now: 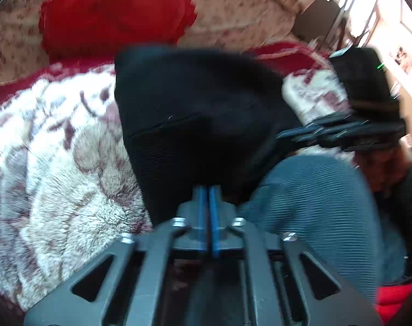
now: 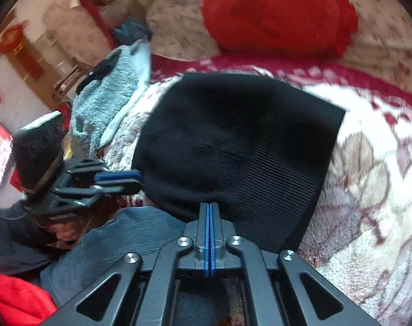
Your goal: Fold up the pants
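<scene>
1. Left wrist view: the left gripper [image 1: 209,190] has its two blue pads pressed together on the near edge of the black pants [image 1: 195,114], pinching the cloth.
2. Right wrist view: the right gripper [image 2: 209,206] is likewise closed, its blue pads clamped on the near hem of the same pants [image 2: 233,135].
3. The pants are one dark, ribbed knit bundle, lying on a fluffy cream blanket with a maroon pattern [image 1: 56,163], their near edge lifted at the grippers.
4. Each gripper shows in the other's camera: the right one [image 1: 287,134] enters from the right edge and touches the pants' side, and the left one [image 2: 139,179] comes in from the left edge to grip the pants' left edge.
5. One red round cushion [image 1: 116,13] leans against a floral backrest beyond the pants, well apart from them.
6. One grey-blue towel [image 2: 105,100] lies just beside the pants on their left in the right wrist view.
7. The person's knee in blue-grey ribbed fabric [image 1: 314,203] sits between the two grippers, right under the pants' near edge.
8. A patch of bright red cloth [image 2: 15,298] shows at the lower corner. Both frames are motion-blurred.
</scene>
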A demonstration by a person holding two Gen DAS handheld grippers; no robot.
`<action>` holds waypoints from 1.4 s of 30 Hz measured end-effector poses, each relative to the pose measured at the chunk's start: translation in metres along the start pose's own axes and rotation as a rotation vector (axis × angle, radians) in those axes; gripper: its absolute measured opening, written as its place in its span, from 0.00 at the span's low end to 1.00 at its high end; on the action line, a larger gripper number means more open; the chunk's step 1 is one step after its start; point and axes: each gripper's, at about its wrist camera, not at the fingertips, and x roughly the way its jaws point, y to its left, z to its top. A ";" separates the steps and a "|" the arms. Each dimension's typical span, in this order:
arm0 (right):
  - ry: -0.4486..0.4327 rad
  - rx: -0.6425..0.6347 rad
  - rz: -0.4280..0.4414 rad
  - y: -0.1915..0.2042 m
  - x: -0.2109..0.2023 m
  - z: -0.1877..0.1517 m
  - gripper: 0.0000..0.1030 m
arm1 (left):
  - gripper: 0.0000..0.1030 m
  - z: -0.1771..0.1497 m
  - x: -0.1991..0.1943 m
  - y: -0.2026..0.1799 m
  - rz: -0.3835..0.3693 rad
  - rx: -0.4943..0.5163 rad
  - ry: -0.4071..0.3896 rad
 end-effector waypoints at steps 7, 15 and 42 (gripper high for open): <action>0.007 0.133 0.089 -0.025 0.006 0.001 0.00 | 0.02 0.000 -0.005 0.002 -0.025 -0.019 -0.010; -0.264 0.090 0.186 -0.017 -0.060 -0.002 0.01 | 0.02 0.038 -0.069 -0.003 -0.077 0.002 -0.191; -0.292 0.268 0.001 -0.056 -0.005 0.041 0.00 | 0.03 0.086 0.020 0.073 0.168 -0.317 -0.080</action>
